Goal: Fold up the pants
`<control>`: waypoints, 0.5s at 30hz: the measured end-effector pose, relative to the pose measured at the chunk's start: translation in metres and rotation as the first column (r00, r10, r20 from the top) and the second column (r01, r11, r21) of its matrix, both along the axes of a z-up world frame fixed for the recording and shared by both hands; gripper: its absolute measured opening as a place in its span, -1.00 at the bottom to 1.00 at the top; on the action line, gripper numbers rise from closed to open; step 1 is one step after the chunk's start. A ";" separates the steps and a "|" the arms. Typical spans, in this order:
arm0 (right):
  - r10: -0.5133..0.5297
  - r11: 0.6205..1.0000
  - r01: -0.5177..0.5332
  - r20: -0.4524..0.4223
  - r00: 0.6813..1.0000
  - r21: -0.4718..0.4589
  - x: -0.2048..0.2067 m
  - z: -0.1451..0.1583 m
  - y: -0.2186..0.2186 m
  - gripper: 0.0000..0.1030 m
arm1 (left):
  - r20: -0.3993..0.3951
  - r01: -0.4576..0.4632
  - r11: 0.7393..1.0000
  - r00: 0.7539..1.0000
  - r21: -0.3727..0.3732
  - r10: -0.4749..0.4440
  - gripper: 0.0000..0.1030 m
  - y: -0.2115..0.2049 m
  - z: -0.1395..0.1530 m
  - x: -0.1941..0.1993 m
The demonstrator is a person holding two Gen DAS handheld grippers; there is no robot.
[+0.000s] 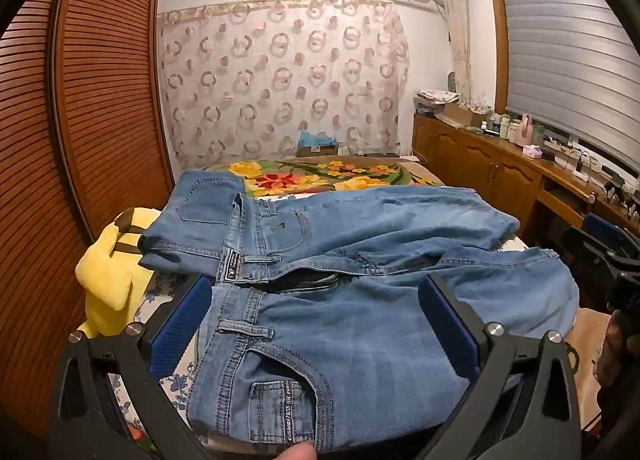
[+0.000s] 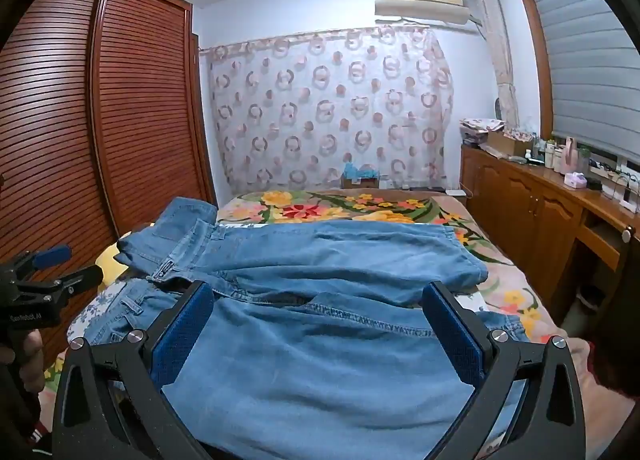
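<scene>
Light blue jeans (image 1: 340, 340) lie spread across the bed, waist to the left and both legs running right, fly open. My left gripper (image 1: 316, 284) is open over the waist and front pocket, and its blue pads (image 1: 180, 324) straddle the denim without pinching it. Over the near leg (image 2: 320, 372) of the jeans, my right gripper (image 2: 318, 288) is also open, nothing clamped. The left gripper (image 2: 52, 264) shows at the left edge of the right wrist view. The right gripper (image 1: 604, 252) is a dark shape at the right edge of the left wrist view.
A yellow cloth (image 1: 108, 276) lies by the waistband at the bed's left side. A floral blanket (image 1: 320, 175) covers the far half of the bed. A louvred wardrobe (image 1: 100, 99) stands close on the left, and a cluttered wooden cabinet (image 1: 500, 171) runs along the right.
</scene>
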State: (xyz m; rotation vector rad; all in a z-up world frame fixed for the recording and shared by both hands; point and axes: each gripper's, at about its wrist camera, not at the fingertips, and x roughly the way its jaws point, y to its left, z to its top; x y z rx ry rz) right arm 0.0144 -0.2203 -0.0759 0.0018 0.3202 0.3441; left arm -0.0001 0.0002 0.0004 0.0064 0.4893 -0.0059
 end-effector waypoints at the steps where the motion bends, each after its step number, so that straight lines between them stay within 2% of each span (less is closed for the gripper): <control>1: -0.004 1.000 0.004 0.001 1.000 0.010 0.000 0.000 0.000 1.00 | 0.002 0.002 1.000 1.000 -0.002 -0.002 1.00 0.000 0.000 0.000; 15: -0.009 1.000 0.009 0.000 1.000 0.011 -0.003 0.003 -0.004 1.00 | -0.003 -0.013 1.000 1.000 -0.007 0.013 1.00 0.005 0.001 0.000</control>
